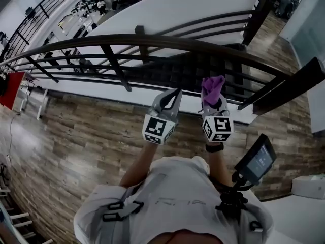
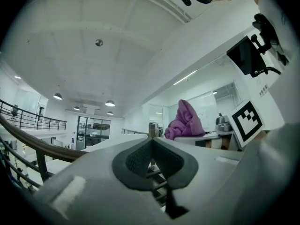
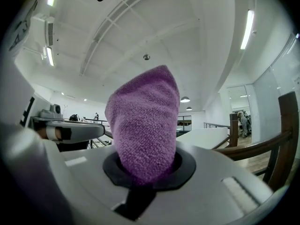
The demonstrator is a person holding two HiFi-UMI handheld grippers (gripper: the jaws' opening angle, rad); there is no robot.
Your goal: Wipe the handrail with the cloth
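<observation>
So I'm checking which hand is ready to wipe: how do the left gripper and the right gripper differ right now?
The right gripper is shut on the purple cloth, which sticks out past its jaws. The left gripper has its jaws together with nothing between them. In the head view the left gripper leans toward the right gripper, which points straighter at the handrail. Both are short of the handrail, neither touching it.
</observation>
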